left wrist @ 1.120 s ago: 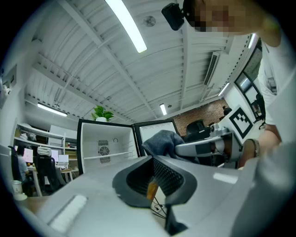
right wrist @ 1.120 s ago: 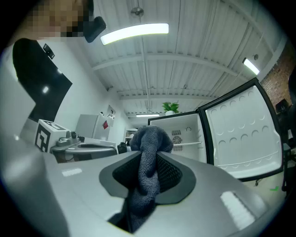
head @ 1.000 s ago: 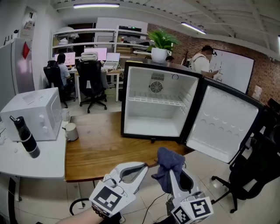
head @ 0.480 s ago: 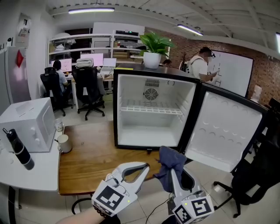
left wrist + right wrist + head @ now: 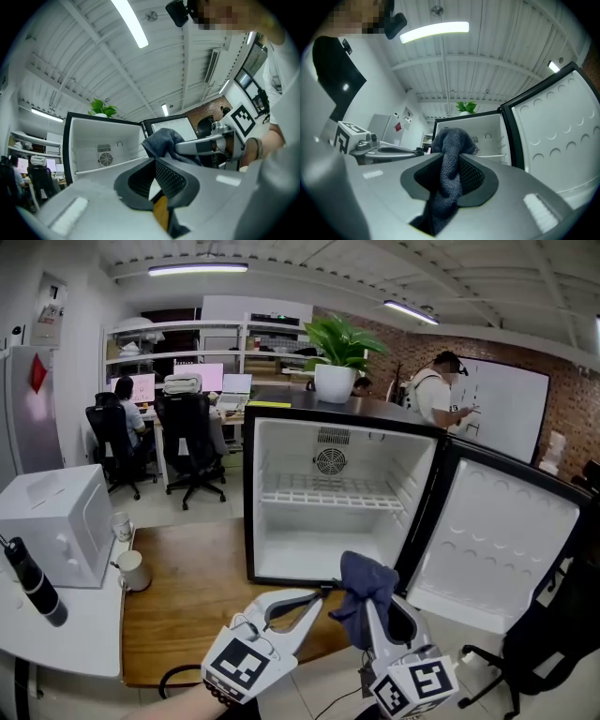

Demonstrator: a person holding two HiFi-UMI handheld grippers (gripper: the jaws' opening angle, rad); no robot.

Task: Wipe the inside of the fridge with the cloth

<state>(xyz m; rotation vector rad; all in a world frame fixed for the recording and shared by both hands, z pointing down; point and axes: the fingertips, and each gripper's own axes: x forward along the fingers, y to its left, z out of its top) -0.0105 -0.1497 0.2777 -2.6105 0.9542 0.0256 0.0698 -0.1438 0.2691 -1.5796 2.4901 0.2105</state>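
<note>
Moved nearer to the open fridge at 12 o'clock, holding the cloth in the right gripper, with left gripper closed and empty; risks snagging cloth on wire shelf, pulling it loose.

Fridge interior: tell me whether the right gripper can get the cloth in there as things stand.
Probably yes. The fridge door stands wide open, and nothing sits between the right gripper, shut on the cloth, and the fridge interior.

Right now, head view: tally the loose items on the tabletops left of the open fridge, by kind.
White box-shaped appliance: 1
White ceramic mugs: 2
Black cylindrical bottle with white bands: 1
Total: 4
</note>
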